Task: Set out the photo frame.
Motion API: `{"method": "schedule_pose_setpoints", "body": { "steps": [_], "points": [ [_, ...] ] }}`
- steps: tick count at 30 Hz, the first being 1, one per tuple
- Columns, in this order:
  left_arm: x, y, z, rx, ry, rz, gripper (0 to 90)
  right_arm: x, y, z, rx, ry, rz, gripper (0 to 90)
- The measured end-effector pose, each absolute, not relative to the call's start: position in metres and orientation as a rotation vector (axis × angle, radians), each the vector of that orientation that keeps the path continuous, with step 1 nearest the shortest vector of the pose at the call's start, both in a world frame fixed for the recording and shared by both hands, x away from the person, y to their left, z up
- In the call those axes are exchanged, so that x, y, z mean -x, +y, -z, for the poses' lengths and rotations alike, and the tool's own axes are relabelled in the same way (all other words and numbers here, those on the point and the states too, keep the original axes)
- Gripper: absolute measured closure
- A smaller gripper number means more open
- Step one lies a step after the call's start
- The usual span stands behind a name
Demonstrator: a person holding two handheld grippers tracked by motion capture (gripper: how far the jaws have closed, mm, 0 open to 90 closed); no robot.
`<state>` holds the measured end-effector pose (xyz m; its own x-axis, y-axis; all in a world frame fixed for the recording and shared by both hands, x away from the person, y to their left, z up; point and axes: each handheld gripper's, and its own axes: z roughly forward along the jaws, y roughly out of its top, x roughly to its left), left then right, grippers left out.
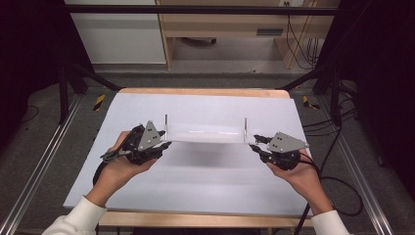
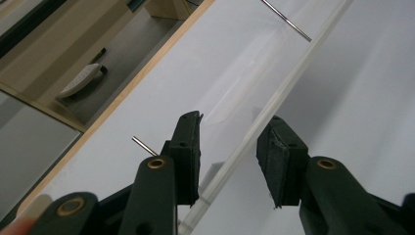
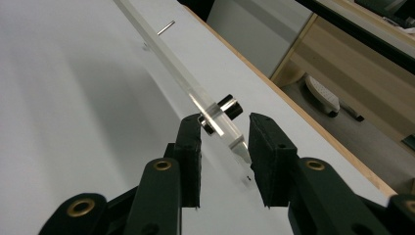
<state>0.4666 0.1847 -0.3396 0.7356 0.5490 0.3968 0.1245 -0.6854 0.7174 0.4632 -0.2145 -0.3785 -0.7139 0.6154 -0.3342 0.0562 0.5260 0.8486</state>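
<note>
A clear acrylic plate (image 1: 205,134) with two upright metal pins hangs over the middle of the white bench (image 1: 195,181). The left tool (image 1: 164,144) at nine o'clock and right tool (image 1: 254,143) at three straddle its ends, jaws partly open, not gripping.

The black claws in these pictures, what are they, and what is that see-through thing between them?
A person sits at a white table and holds a squeeze tool in each hand: the left gripper and the right gripper. One picture looks down from above. The other two come from small cameras riding on each tool, so you see its own black jaws. Between them is a clear plastic plate with thin metal pins standing up from it. Each tool has one end of the plate between its jaws, but a gap shows beside the plate's edge, so whether they squeeze it I cannot tell.
</note>
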Motion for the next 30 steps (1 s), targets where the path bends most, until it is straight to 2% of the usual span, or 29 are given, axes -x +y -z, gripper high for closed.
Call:
{"method": "schedule_pose_setpoints", "body": {
  "steps": [3,6,11,19,30],
  "points": [
    [-0.467,0.185,0.338,-2.213,0.528,-0.795,58.5,-0.467,-0.215,0.376,-0.557,2.148,-1.162,66.5],
    [-0.466,0.189,0.331,-2.115,0.559,-0.759,51.7,-0.471,-0.215,0.373,-0.579,2.151,-1.175,66.5],
    [-0.458,0.201,0.319,-1.969,0.616,-0.787,35.9,-0.479,-0.215,0.366,-0.617,2.147,-1.187,66.1],
    [-0.449,0.23,0.328,-1.915,0.756,-0.756,29.3,-0.496,-0.215,0.356,-0.69,2.12,-1.22,65.3],
    [-0.458,0.249,0.382,-1.953,0.877,-0.723,25.6,-0.514,-0.216,0.348,-0.756,2.087,-1.254,64.8]
  ]
}}
